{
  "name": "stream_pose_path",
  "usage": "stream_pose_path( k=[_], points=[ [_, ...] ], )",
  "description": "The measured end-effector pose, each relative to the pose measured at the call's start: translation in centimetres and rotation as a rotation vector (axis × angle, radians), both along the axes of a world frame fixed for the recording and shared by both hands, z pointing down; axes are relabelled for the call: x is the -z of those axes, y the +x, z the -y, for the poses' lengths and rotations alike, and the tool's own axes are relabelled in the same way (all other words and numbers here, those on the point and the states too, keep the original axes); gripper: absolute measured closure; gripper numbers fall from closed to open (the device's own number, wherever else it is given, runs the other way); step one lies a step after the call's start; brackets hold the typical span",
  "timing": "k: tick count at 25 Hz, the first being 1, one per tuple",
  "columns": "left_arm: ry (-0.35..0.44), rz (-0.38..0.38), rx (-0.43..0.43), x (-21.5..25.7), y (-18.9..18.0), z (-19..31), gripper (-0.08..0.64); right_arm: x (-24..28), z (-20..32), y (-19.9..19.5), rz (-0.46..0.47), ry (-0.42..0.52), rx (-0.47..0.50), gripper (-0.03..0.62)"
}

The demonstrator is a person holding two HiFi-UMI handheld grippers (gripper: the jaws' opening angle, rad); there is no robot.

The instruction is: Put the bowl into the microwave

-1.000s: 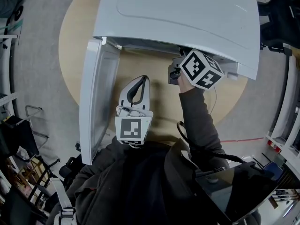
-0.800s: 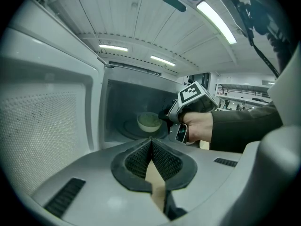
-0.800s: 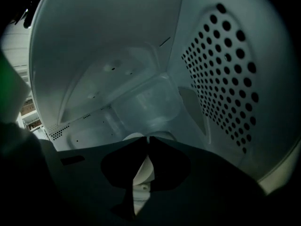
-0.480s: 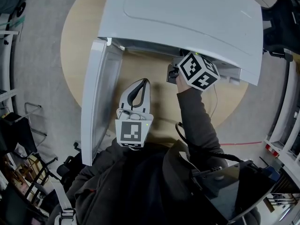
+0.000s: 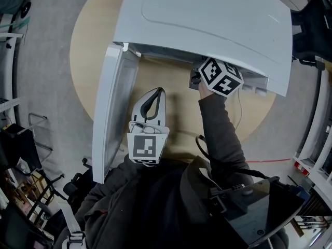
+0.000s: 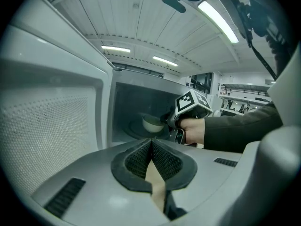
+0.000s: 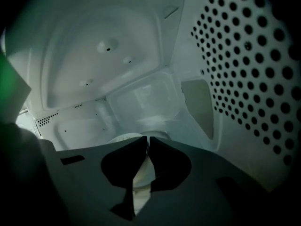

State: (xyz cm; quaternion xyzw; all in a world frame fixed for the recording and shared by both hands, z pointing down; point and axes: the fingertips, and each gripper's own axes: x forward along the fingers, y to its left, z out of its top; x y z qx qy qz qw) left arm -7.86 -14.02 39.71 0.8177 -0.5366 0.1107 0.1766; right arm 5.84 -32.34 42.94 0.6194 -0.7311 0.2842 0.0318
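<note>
Two fingers (image 7: pixel 136 150) of my right gripper (image 7: pixel 147 142) are pinching the white rim of the bowl (image 7: pixel 123 138), nearly pressed together with only the thin wall between them. I am holding the bowl inside the microwave (image 5: pixel 207 25), low over its floor and toward the middle of the cavity. Whether its base is touching down, I cannot tell. My left gripper (image 6: pixel 151 144) is hanging outside, in front of the open door (image 5: pixel 111 108), its fingers (image 6: pixel 137 160) pressed together on nothing.

To do this step well, I am judging that I should be lowering the bowl level until its base is sitting flat at the middle of the floor. It should be well apart from the perforated side wall (image 7: pixel 244 69), and only then should I be spreading the fingers. I should be opening them gently, so the rim is not dragged sideways or tipped. Then I should be drawing the gripper straight back out through the opening without clipping the bowl or the door frame. The left gripper is standing near the door and looks well placed for swinging it shut afterwards.

Counting what I am seeing: one bowl, one microwave with one door swung open to my left, one round wooden counter (image 5: pixel 176 77) carrying it, and two grippers.
</note>
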Motion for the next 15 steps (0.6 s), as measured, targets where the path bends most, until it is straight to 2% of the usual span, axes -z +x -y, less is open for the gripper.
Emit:
stream_pose_path(
  k=[11,15],
  points=[
    [0.036,0.014,0.029,1.2,-1.4,-0.7,0.551,0.1,0.8,0.0,-0.172,0.067,0.057,0.568],
    [0.049,0.017,0.035,1.5,-1.7,-1.0,0.551,0.3,0.8,0.2,-0.188,0.087,0.063,0.543]
  ],
)
